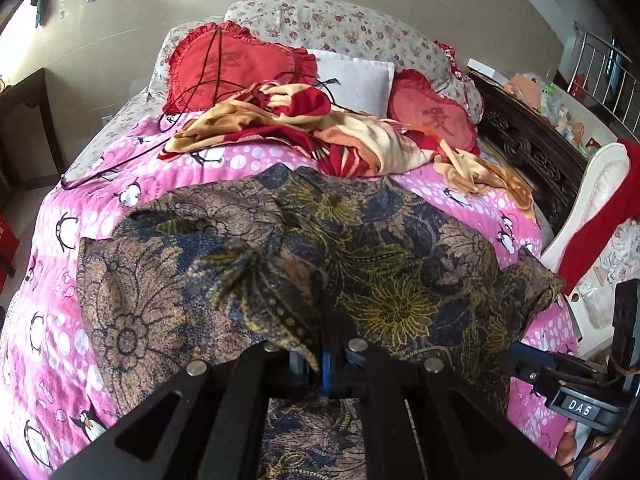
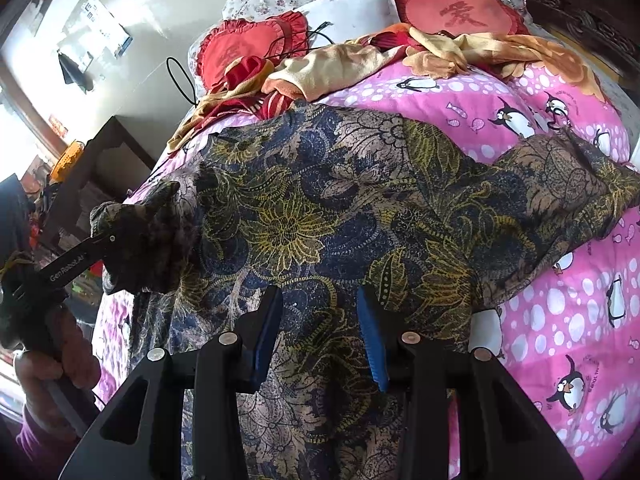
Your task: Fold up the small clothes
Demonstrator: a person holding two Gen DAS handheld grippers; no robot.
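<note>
Angled down over the bed [image 2: 560,300], the left gripper [image 1: 320,354] pinches a lifted fold of the blouse [image 2: 320,208] spread there, while the right gripper [image 2: 320,300] hovers half-open, empty, above it.

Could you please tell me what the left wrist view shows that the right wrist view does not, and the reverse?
Only the left wrist view shows the dark carved bed frame with a metal rail behind it, and the left gripper shut on a fold of the floral garment.

Only the right wrist view shows the right gripper with its fingers apart over the garment, and the hand holding the left gripper.

Both show the garment on the pink penguin quilt and two red heart cushions.
</note>
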